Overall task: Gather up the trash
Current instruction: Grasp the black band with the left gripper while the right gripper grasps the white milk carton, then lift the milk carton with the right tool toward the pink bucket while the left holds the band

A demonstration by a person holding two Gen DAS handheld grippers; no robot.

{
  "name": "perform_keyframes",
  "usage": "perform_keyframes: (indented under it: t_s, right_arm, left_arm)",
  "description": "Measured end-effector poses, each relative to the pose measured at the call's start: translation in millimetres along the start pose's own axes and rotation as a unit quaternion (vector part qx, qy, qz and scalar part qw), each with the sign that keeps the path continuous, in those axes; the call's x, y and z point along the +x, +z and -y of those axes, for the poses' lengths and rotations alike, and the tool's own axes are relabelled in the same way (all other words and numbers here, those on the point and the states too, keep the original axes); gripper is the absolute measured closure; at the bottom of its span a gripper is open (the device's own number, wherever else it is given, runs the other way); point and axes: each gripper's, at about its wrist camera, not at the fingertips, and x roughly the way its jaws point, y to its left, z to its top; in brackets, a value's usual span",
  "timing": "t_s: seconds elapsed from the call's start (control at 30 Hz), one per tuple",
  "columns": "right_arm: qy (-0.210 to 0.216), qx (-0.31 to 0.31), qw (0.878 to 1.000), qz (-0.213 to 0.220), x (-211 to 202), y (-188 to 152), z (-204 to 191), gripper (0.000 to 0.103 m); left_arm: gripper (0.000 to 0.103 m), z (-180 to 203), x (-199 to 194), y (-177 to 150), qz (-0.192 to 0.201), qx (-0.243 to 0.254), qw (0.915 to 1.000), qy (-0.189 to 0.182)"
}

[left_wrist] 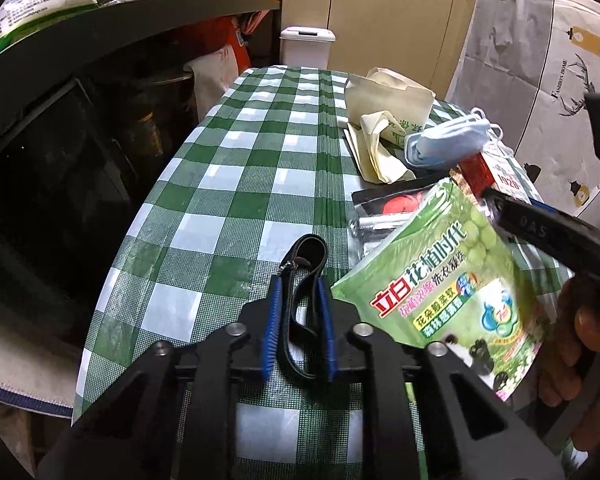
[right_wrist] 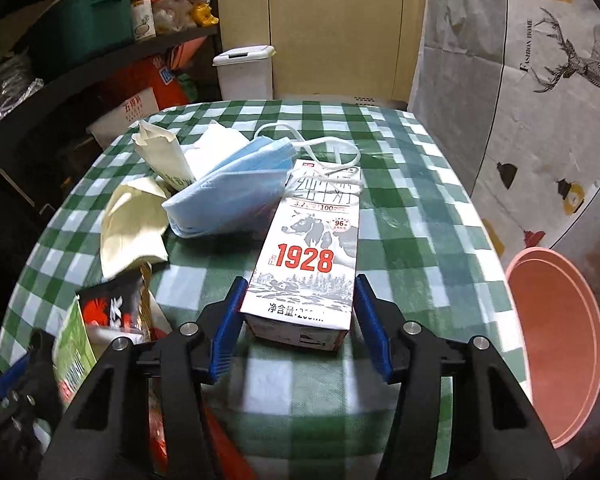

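Observation:
My left gripper [left_wrist: 298, 300] is shut on the black strap handle [left_wrist: 302, 280] of a green checked bag [left_wrist: 260, 152] and holds its mouth open. A green detergent pouch [left_wrist: 452, 280] stands in the bag. My right gripper [right_wrist: 296, 304] is open, its blue pads either side of a white "1928" milk carton [right_wrist: 312, 248] that lies on the checked fabric [right_wrist: 400, 220]; the pads do not press it. Blue face masks [right_wrist: 236, 196] and crumpled cream paper bags [right_wrist: 136, 224] lie behind the carton. They also show in the left wrist view: masks [left_wrist: 448, 140], paper [left_wrist: 380, 120].
A pink basin [right_wrist: 556, 344] stands low at the right. A white lidded bin [right_wrist: 244, 72] stands beyond the table. Dark shelves [right_wrist: 100, 52] with boxes and jars run along the left. A printed cloth [right_wrist: 540, 80] covers the right wall. A red-black snack packet [right_wrist: 108, 308] lies near my left side.

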Motion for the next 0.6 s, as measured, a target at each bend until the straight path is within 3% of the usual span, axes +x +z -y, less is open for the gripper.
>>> perform_keyframes:
  t_s: [0.6]
  right_arm:
    - [-0.014, -0.021, 0.998, 0.051, -75, -28, 39, 0.052]
  left_arm:
    - [0.088, 35, -49, 11, 0.069, 0.02, 0.9971, -0.025]
